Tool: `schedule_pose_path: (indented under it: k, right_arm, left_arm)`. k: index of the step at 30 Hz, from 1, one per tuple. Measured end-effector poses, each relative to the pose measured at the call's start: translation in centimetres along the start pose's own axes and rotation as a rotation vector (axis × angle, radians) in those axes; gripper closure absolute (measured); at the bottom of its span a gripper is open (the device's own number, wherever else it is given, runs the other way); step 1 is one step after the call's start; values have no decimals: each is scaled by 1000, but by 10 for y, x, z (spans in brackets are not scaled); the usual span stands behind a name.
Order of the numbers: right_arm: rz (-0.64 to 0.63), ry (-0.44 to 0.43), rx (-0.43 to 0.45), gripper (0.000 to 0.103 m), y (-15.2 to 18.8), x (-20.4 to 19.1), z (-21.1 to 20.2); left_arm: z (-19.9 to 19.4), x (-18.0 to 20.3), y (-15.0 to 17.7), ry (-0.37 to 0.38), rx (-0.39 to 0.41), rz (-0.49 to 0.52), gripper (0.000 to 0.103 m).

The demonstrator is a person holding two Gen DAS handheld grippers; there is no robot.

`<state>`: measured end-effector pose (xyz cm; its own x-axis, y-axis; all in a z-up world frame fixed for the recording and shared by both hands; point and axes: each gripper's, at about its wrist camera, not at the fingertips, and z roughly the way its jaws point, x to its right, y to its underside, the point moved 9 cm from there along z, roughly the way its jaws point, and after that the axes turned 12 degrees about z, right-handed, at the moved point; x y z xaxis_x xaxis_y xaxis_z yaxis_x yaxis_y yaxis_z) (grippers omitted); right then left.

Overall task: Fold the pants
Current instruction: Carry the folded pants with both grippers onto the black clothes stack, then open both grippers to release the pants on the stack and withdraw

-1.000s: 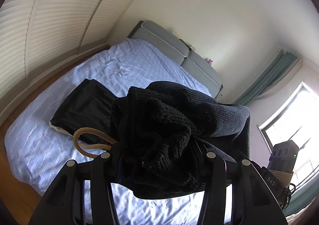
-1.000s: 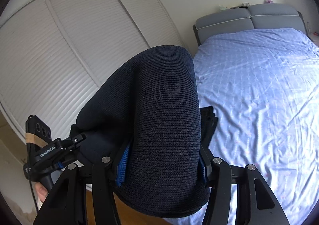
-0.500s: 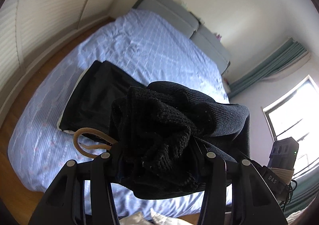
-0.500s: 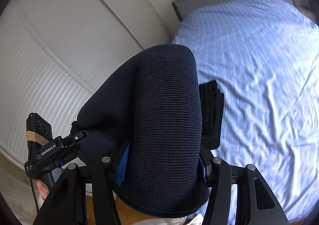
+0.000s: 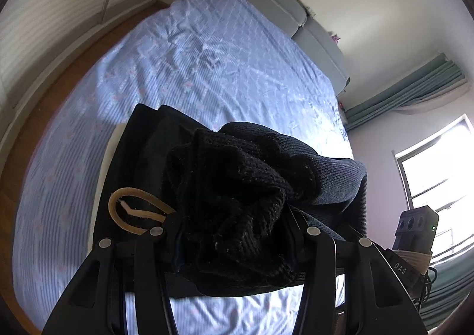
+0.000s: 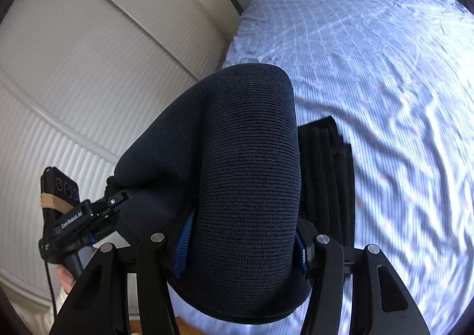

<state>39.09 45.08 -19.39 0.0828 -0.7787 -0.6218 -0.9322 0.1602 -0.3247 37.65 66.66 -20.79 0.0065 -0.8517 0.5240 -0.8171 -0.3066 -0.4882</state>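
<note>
A wide bed (image 5: 225,68) fills most of the room, dressed in a pale blue sheet (image 6: 385,74) with a faint diamond quilting and small pinkish flecks, creased into soft wrinkles across the middle. Its grey padded headboard (image 5: 266,3), in two sections, stands at the far end against the wall. Near the foot, on the side closest to the wardrobe doors, a flat folded stack of black clothing (image 5: 142,151) lies directly on the sheet; in the right wrist view its layered edges (image 6: 328,175) show as neat parallel ridges. Wooden floor (image 5: 59,89) runs alongside the bed.
</note>
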Motion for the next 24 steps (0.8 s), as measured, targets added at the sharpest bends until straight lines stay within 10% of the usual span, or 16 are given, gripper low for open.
schedule_pose_path:
  k: [13,24]
  right_arm:
    - [9,168,-108,44,-7,41,82]
    - [-81,211,-118,29,-2,52,72]
  left_arm:
    - [87,-58,18,-28,-183,-22,47]
    - [54,-75,37,-203,-218,135,20]
